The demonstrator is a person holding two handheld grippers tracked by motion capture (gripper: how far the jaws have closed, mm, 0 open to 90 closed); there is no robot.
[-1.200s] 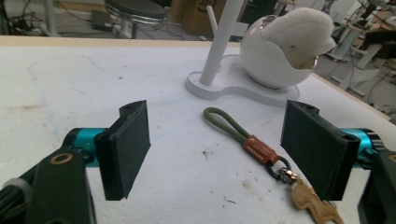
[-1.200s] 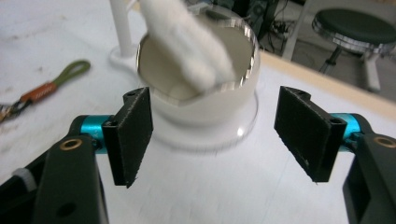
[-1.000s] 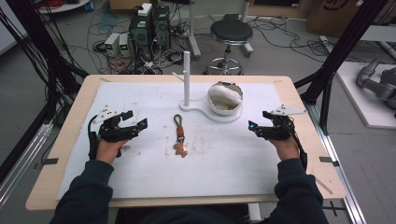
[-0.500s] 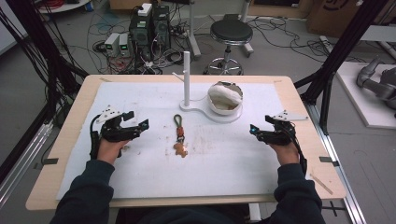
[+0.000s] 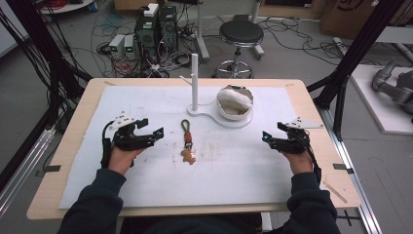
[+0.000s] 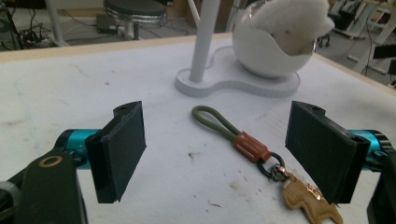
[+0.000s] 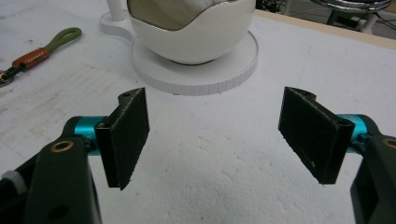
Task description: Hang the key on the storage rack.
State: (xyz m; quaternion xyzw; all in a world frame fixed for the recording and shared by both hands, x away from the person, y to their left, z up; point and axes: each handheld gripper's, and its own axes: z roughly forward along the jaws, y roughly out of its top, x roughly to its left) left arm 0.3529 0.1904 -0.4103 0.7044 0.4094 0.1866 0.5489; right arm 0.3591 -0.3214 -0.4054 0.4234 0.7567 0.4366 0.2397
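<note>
From the high view I see my left gripper (image 5: 155, 133) over the left part of the white mat (image 5: 146, 187), jaws apart with nothing between them, pointing toward the keychain (image 5: 187, 142). The keychain lies flat near the middle of the mat, its green loop toward the far side and the tan charm toward me, just beside the left gripper's tips but not touching them. My right gripper (image 5: 269, 139) sits over the right part of the mat, well apart from the keychain; its jaws are spread too, having just eased in a little, and hold nothing. Beyond the keychain stands the white stand (image 5: 196, 84), a post on a flat base, with the egg-shaped bowl (image 5: 235, 103) on the same base to its right.

In the left gripper view I look along the two black jaws, wide apart and empty. The keychain (image 6: 243, 144) lies on the mat between them and a little ahead, closer to the right-hand jaw; the green loop points away, then the brown leather tab, the dark ring and the tan charm, whose near end sits by that jaw's lower edge. The post (image 6: 204, 42) and the bowl (image 6: 280, 42), with something white and fluffy in it, stand farther off.

In the right gripper view the jaws stand wide with bare mat (image 7: 210, 154) between them. The bowl (image 7: 191, 32) on its round base is straight ahead, near, and the keychain's (image 7: 46, 49) loop and tab lie at the upper left, well apart from the jaws
</note>
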